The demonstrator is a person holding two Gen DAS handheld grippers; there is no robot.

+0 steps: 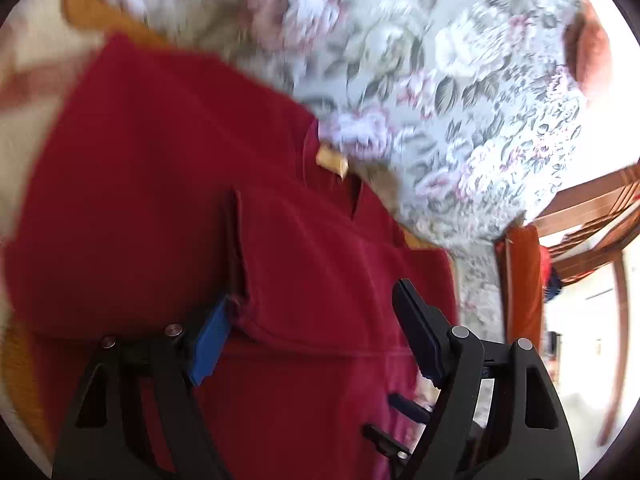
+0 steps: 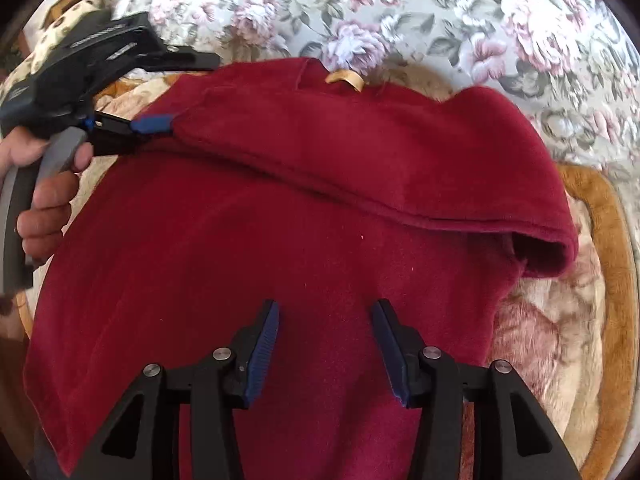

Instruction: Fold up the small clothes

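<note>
A dark red fleece garment (image 2: pixel 280 240) lies spread on a cream and brown blanket (image 2: pixel 560 320), with its upper part folded over the body and a tan neck label (image 2: pixel 346 78) at the far edge. My left gripper (image 1: pixel 320 320) is open, its jaws wide apart around the folded flap's corner (image 1: pixel 248 304); it also shows in the right wrist view (image 2: pixel 154 124) at the fold's left end. My right gripper (image 2: pixel 326 336) is open and empty just above the garment's lower middle. The left wrist view is blurred.
A floral bedcover (image 2: pixel 400 8) lies beyond the garment. The blanket's orange-brown border (image 2: pixel 612 240) runs along the right. A wooden chair (image 1: pixel 592 216) and an orange cushion (image 1: pixel 524 280) stand off the bed's side in the left wrist view.
</note>
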